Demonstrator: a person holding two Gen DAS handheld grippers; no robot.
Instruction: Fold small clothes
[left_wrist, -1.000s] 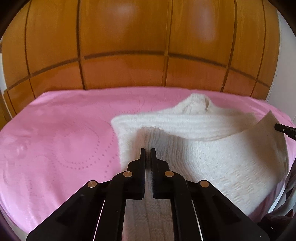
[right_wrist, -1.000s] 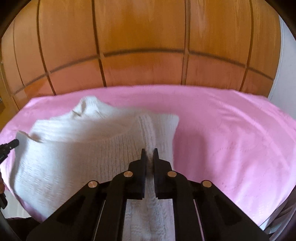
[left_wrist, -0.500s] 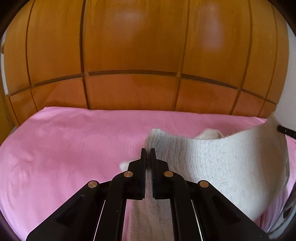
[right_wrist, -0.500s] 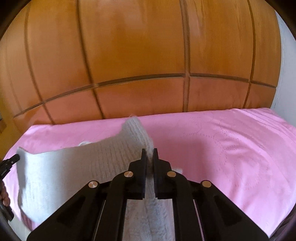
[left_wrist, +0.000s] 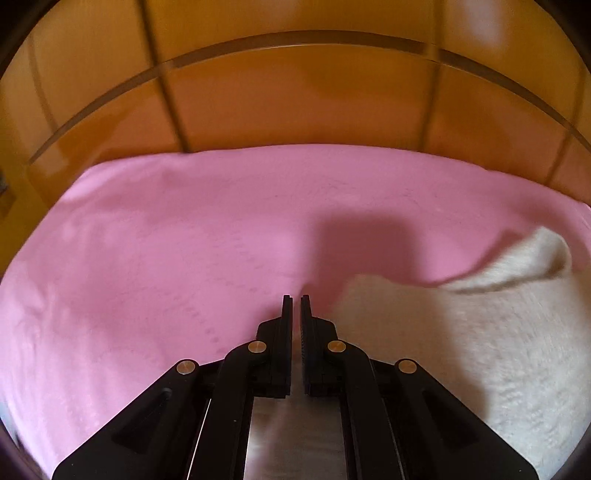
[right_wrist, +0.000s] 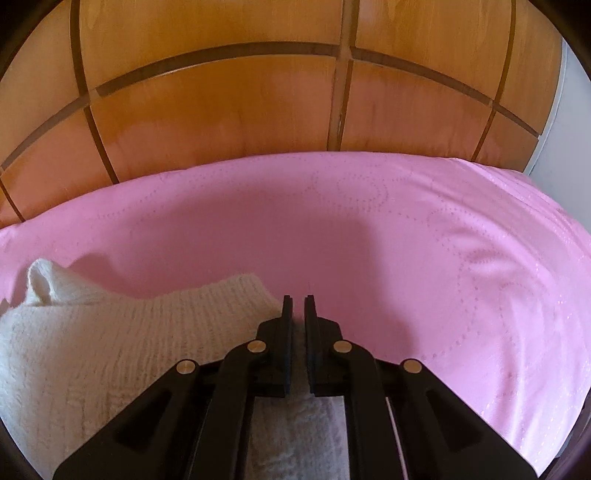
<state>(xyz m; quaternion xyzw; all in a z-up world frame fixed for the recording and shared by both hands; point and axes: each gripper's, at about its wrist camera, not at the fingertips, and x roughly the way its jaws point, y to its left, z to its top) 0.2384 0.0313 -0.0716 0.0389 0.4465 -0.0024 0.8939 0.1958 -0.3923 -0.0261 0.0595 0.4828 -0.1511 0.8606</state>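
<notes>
Plenty of open pink bedspread (right_wrist: 388, 221) ahead of both grippers, running up to the wooden headboard (right_wrist: 229, 110). The white knit garment (right_wrist: 110, 332) lies low on the near side, its folded edge just beside the right gripper (right_wrist: 298, 301), whose jaws are opening with knit still under and between them. Only the right view shows that ribbed edge sharply, and a pale wall beyond the headboard. The left view is blurred; there the left gripper (left_wrist: 296, 301) has fingers nearly pressed together, cloth pale between them. A second ago the garment hung raised between both grippers; now it's laid down.
</notes>
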